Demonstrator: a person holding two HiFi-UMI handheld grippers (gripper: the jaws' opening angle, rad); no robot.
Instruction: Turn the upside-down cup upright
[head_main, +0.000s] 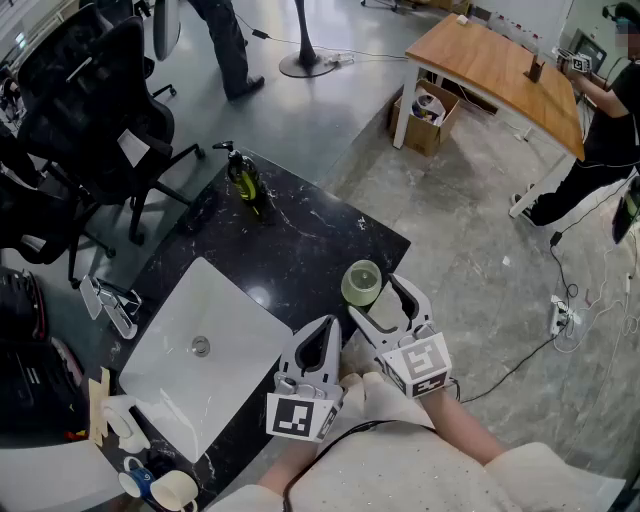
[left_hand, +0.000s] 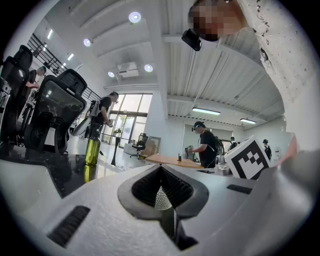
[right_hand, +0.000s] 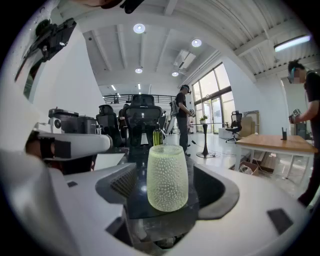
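Left tool (left_hand: 162, 197): nearest, jaws together, nothing between them. Idle.
Right tool (head_main: 378, 298): just right of it, jaws wide apart.
Cup (right_hand: 167, 175): stands on black counter (head_main: 300, 250) between right jaws, near right edge; pads clear of its sides.
Top end reads as open rim, so cup judged upright.
Step judged: release.
Next move calls for straight pull-back without clipping cup.
Farther left: green bottle (head_main: 245, 183), uninvolved.
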